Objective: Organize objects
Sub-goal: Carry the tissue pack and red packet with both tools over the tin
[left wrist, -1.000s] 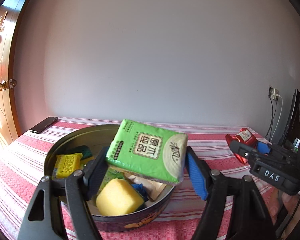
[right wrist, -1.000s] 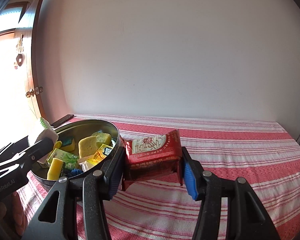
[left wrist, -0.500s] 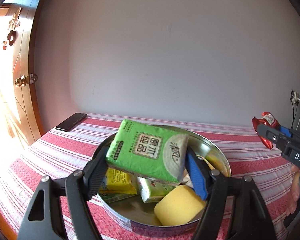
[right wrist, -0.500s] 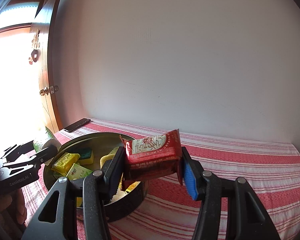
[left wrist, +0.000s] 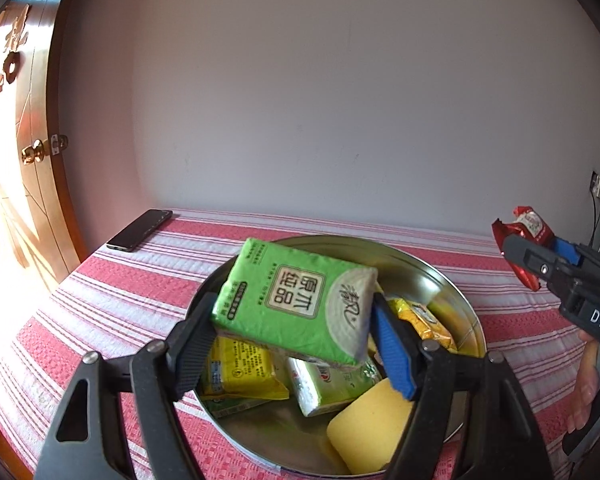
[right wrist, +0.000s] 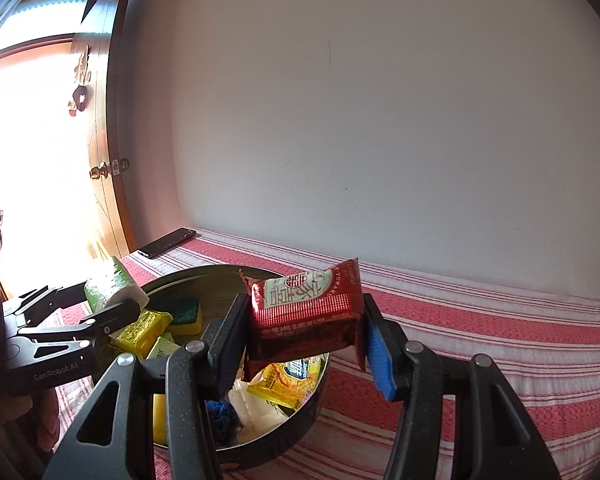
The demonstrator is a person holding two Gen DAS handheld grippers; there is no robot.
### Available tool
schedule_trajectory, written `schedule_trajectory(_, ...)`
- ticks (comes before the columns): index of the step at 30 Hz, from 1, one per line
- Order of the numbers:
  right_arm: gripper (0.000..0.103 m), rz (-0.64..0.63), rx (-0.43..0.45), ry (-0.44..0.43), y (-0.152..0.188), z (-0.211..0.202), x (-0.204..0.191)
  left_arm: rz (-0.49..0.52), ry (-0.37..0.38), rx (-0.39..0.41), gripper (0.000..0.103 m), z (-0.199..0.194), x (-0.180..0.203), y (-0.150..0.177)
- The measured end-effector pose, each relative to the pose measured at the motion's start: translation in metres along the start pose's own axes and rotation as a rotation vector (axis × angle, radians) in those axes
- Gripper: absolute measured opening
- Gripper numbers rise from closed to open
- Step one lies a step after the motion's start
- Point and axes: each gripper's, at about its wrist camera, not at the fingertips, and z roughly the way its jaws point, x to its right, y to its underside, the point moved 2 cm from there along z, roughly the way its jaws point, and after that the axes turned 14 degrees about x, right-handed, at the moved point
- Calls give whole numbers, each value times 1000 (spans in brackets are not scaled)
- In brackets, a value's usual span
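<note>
Green tissue pack (left wrist: 296, 304) and red packet (right wrist: 306, 312) are hanging clamped in left fingers (left wrist: 192, 344) and right fingers (right wrist: 380, 360) above the crowded tin (left wrist: 460, 304); releasing either could be spilling it overboard.

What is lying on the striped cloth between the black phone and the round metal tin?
Nothing: in the left wrist view, only bare striped tablecloth runs from the phone to the tin. The right wrist view agrees.

The left gripper (left wrist: 292, 320) was clamped on a green pack (left wrist: 296, 300), angled slightly downward. The right gripper (right wrist: 304, 326) pinched a red packet (right wrist: 306, 308). Fingers (left wrist: 588, 384), probably the right hand's, wrapped its handle.
</note>
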Motion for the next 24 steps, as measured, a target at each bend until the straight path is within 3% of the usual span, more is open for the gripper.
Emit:
schedule_trajectory(7, 56, -19, -30, -12, 3, 20, -10, -45, 30, -93, 74, 24, -8, 4)
schedule_trajectory(24, 56, -10, -145, -44, 19, 69, -26, -45, 15, -205, 74, 58, -16, 7)
